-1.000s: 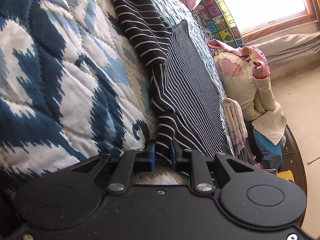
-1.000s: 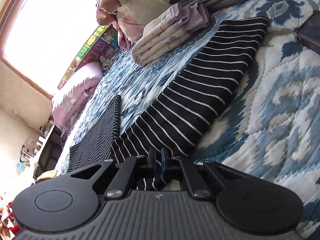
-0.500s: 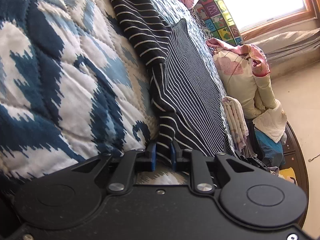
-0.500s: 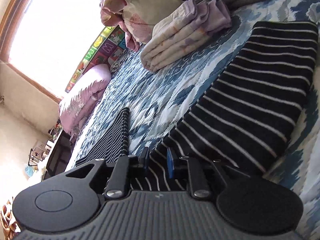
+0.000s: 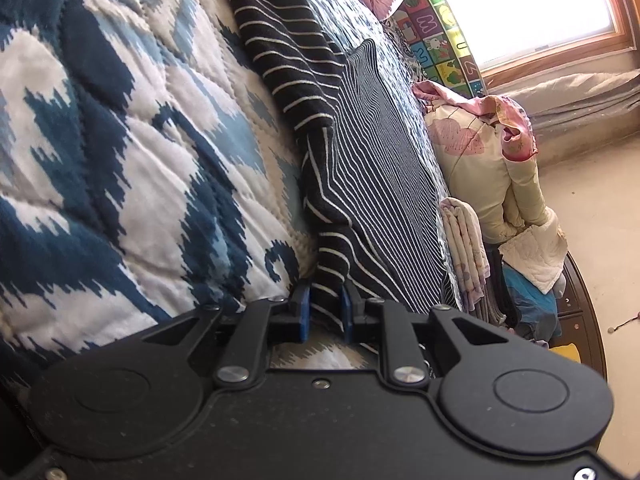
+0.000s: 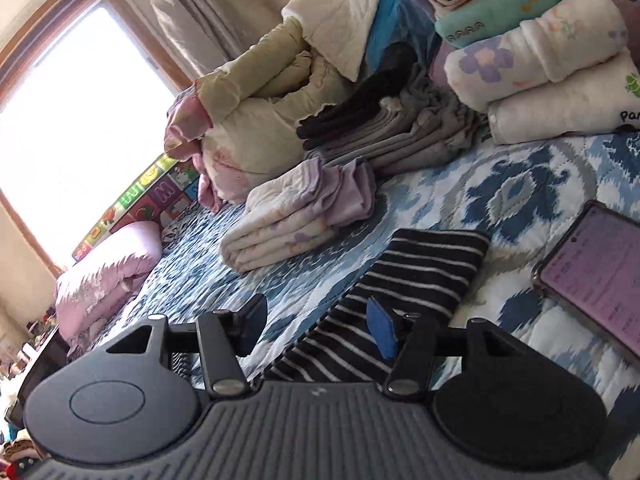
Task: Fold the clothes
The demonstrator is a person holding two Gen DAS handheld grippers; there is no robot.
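left tool (image 5: 324,304) clamped on striped garment (image 5: 372,200) edge | right tool (image 6: 316,326) jaws apart above sleeve (image 6: 420,276) | phone (image 6: 592,276) near

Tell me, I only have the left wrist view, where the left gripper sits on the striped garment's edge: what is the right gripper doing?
Observer: The right gripper is open, its fingers wide apart over the striped garment's sleeve, gripping nothing.
Operator: Is anything lying near that sleeve that I can't see?
Observer: Yes, a phone with a lit screen lies on the quilt just right of the sleeve's cuff.
Operator: And beyond the sleeve?
Observer: A grey folded stack with a black item on top, behind the lilac bundle, and rolled floral blankets to its right.
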